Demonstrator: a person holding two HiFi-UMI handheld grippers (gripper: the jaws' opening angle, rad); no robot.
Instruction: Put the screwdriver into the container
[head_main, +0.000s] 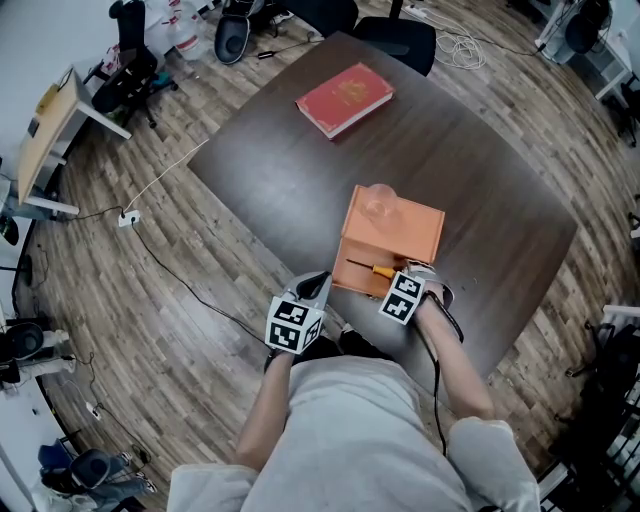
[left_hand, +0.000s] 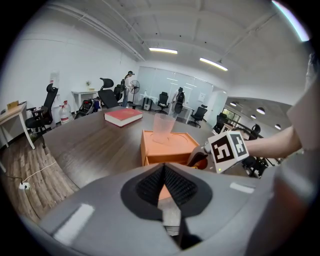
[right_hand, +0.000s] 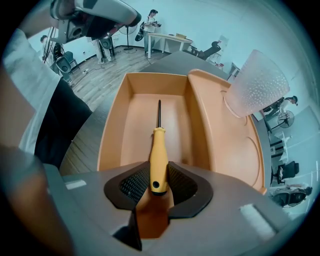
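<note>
An orange container (head_main: 410, 228) stands near the table's front edge with its drawer (right_hand: 137, 117) pulled open toward me. My right gripper (right_hand: 159, 176) is shut on the yellow handle of the screwdriver (right_hand: 158, 150). The dark shaft points forward over the drawer's floor. In the head view the screwdriver (head_main: 372, 268) lies across the open drawer, with the right gripper (head_main: 392, 278) at its right end. My left gripper (head_main: 316, 288) hangs just left of the drawer, shut and holding nothing. From it I see the container (left_hand: 167, 147) and the right gripper (left_hand: 205, 156).
A clear plastic cup (head_main: 380, 203) stands upright in a round recess on the container's top. A red book (head_main: 343, 98) lies at the far side of the dark table (head_main: 270, 170). Office chairs and cables are on the floor around it.
</note>
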